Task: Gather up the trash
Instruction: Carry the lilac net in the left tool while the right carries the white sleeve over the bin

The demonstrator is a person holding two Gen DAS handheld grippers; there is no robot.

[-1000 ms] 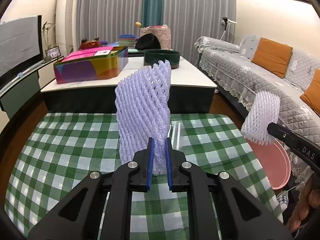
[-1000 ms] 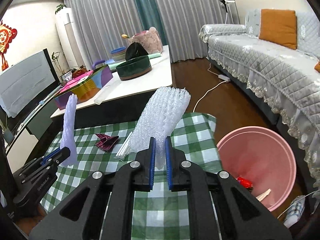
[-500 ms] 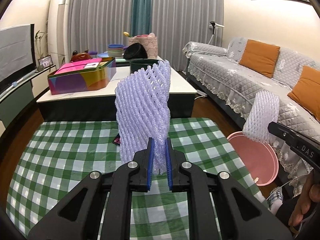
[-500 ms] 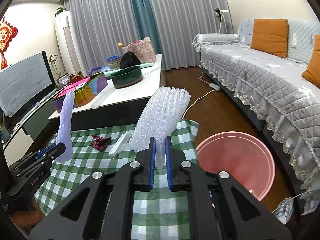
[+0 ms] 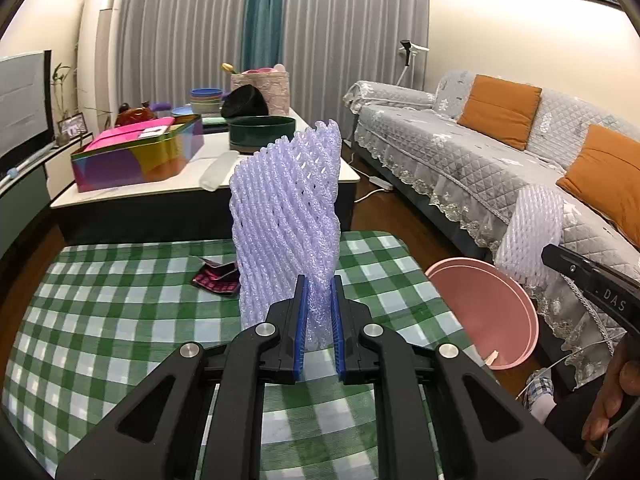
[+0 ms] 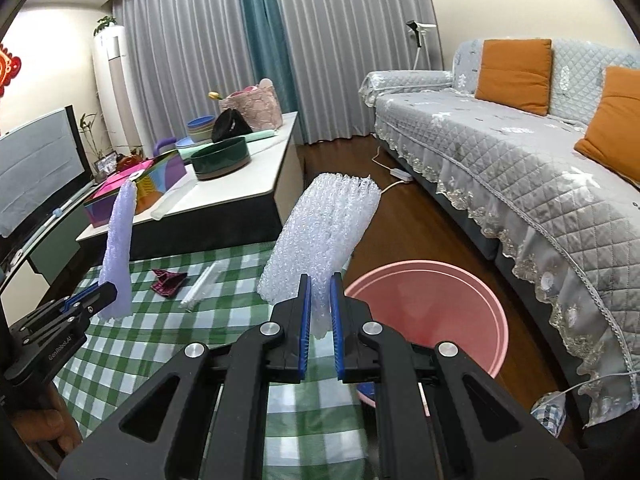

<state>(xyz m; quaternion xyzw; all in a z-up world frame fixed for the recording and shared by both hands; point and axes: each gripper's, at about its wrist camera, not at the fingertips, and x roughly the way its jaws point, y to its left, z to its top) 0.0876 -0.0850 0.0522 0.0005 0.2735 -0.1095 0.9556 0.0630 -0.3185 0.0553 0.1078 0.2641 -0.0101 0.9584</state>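
My left gripper (image 5: pixel 318 320) is shut on a lilac foam net sleeve (image 5: pixel 286 216) and holds it upright above the green checked tablecloth (image 5: pixel 120 328). My right gripper (image 6: pixel 319 316) is shut on a white foam net sleeve (image 6: pixel 324 236), held up near the table's right edge, beside the pink bin (image 6: pixel 432 312). The bin also shows in the left wrist view (image 5: pixel 484 312), with the white sleeve (image 5: pixel 528 236) over its far rim. A dark red crumpled wrapper (image 6: pixel 168 280) and a clear plastic strip (image 6: pixel 200 286) lie on the cloth.
A grey quilted sofa (image 6: pixel 520 168) with orange cushions runs along the right. A low white coffee table (image 5: pixel 224 172) behind holds a colourful box (image 5: pixel 136 156), a dark green bowl and other items. A white cable lies on the wooden floor.
Both grippers have lifted and pulled back with their sleeves still held. The right gripper has moved closer to the pink bin. The wrapper on the cloth has come into the left view.
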